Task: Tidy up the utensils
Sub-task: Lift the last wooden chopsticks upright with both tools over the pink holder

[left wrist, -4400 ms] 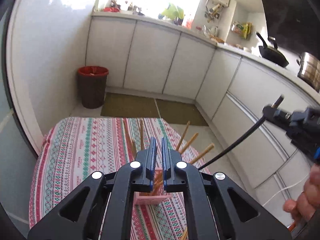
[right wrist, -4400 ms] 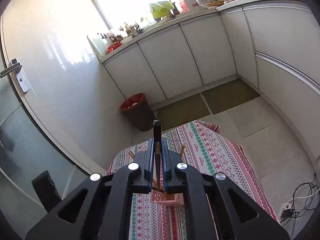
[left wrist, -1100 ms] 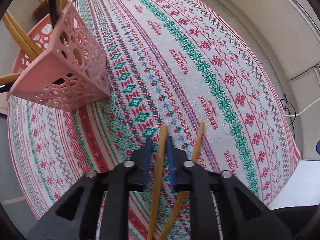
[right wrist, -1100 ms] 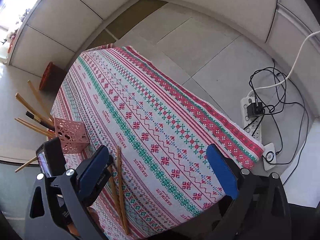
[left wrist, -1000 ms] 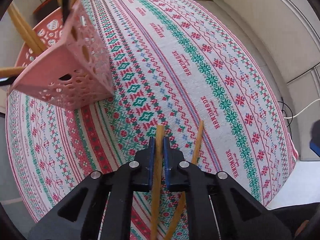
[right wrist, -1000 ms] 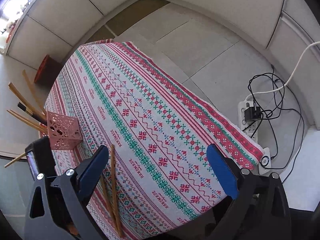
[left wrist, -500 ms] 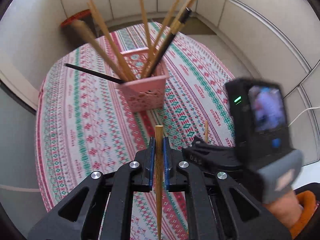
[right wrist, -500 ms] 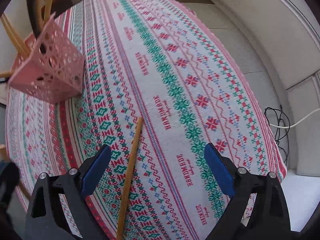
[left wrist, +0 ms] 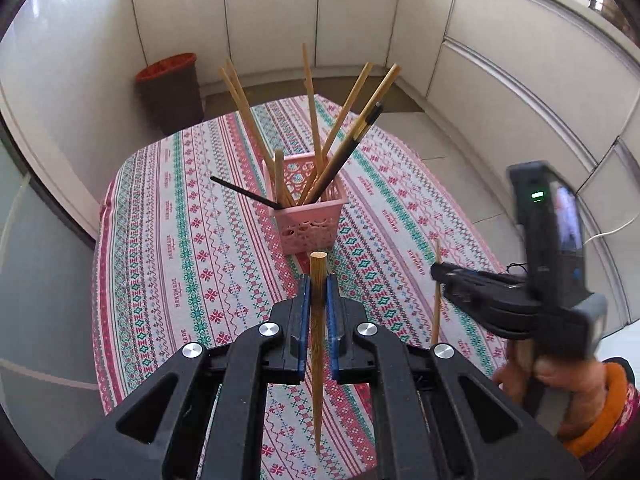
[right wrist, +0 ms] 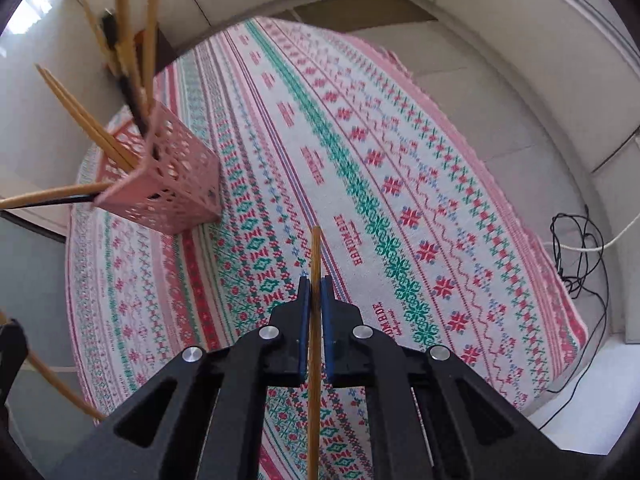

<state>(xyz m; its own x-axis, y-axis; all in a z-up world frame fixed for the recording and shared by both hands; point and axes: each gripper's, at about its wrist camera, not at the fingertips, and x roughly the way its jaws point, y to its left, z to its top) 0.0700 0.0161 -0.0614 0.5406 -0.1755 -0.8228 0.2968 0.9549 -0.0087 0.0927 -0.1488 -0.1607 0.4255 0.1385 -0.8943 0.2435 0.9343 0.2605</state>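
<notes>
Above the near edge of the table (left wrist: 132, 240), one wooden chopstick (left wrist: 318, 320) is clamped in the left gripper (left wrist: 319, 284), with its thick end sticking out past the pads and its thin end hanging down. It is lifted clear of the cloth. Beside it, the right gripper (right wrist: 315, 284) has just been closing, and its pads are now pressed on a second chopstick (right wrist: 315, 300). This one looks to be lying on the cloth or just off it; which one cannot be told.

Further out, near the middle of the table, a pink basket (left wrist: 308, 220) is seen. Many chopsticks (left wrist: 244, 108) are already stood in it, fanned out in all ways, and a dark one leans among them.

Most of the job seems done, since no other loose sticks are seen on the striped cloth (right wrist: 400, 200). The two held sticks are not yet in the basket. It is judged that they must be carried over and dropped in, thin end down.
</notes>
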